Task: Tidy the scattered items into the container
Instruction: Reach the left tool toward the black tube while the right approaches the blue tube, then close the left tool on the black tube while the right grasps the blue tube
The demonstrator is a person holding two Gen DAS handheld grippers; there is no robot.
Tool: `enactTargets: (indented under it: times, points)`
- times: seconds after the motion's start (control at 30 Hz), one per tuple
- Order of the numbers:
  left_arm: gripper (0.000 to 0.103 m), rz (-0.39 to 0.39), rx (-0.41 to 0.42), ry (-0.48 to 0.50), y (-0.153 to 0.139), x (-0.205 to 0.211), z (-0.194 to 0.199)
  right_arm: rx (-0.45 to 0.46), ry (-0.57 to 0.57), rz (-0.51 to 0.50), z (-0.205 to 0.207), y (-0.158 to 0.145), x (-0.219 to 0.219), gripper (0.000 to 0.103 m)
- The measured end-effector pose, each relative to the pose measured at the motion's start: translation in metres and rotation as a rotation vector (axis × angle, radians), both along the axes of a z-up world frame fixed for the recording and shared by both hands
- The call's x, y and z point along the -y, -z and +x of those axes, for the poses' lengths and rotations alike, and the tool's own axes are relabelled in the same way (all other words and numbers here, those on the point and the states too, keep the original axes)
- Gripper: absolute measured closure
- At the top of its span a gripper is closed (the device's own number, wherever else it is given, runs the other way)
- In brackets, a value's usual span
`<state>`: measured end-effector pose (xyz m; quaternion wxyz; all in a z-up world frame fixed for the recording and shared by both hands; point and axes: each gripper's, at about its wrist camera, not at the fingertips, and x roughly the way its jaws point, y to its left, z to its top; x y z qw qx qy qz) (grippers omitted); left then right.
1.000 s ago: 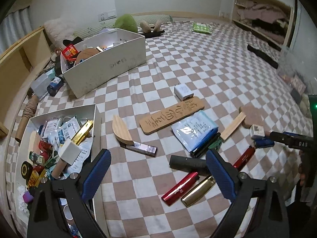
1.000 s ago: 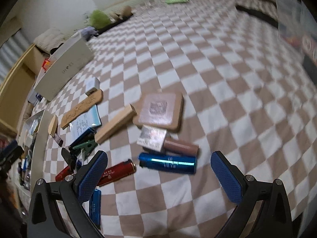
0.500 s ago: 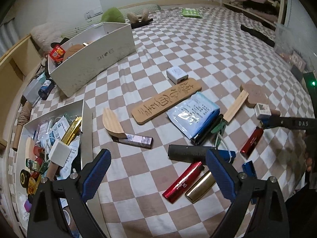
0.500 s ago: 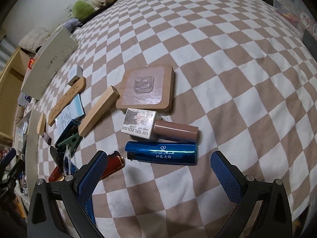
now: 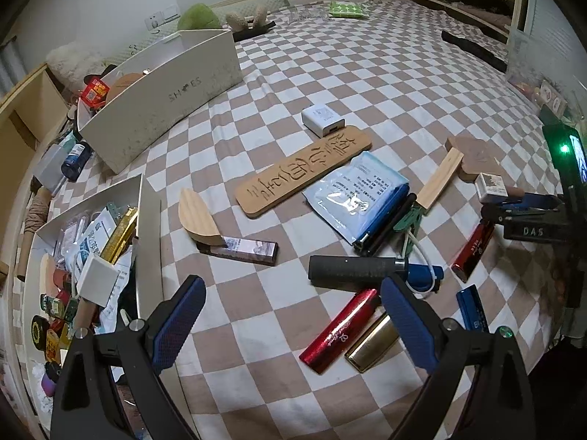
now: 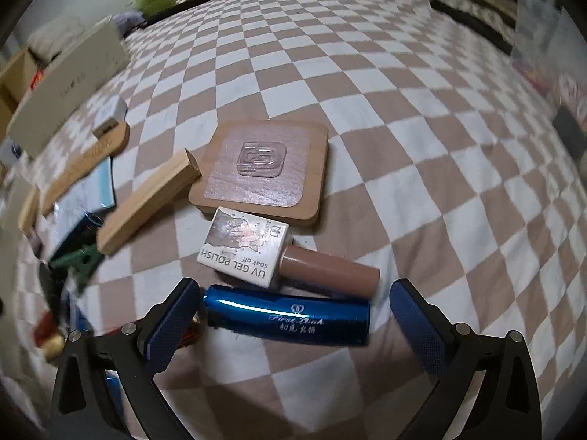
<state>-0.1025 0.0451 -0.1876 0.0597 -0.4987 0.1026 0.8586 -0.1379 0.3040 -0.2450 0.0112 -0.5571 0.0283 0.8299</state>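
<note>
The right gripper (image 6: pixel 293 315) hangs low over the checkered bed (image 6: pixel 422 110), its jaws wide apart and just now narrowing a little, with the blue metallic tube (image 6: pixel 288 315) lying crosswise between them – untouched – and the UV gel polish bottle (image 6: pixel 271 253) just beyond it, near a square wooden coaster (image 6: pixel 264 168). The left gripper (image 5: pixel 290 319) has its jaws apart over bare bedspread, a red tube (image 5: pixel 339 330) and a gold case (image 5: pixel 372 343) near its right finger. The open white box (image 5: pixel 146 256) – already full of small items – sits at the near left, a taller shoe box (image 5: pixel 165 102) beyond it.
</note>
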Motion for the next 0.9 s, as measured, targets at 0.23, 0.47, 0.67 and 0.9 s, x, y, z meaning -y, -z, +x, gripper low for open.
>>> enactTargets:
  times: [0.23, 0.47, 0.67, 0.9]
  points:
    - [0.006, -0.019, 0.017, 0.026, 0.006, -0.004, -0.001, -0.004, -0.069, 0.013, 0.012, -0.004, -0.011, 0.014]
    - [0.006, -0.017, 0.031, 0.053, 0.009, -0.008, -0.001, 0.002, -0.144, 0.033, 0.029, -0.006, -0.012, 0.015]
    - [0.006, 0.004, 0.043, 0.088, 0.017, -0.013, -0.005, 0.009, -0.136, 0.009, 0.028, -0.005, -0.015, 0.014]
    - [0.006, 0.038, 0.073, 0.108, 0.034, -0.011, -0.016, 0.022, -0.165, 0.046, 0.028, -0.007, -0.006, 0.02]
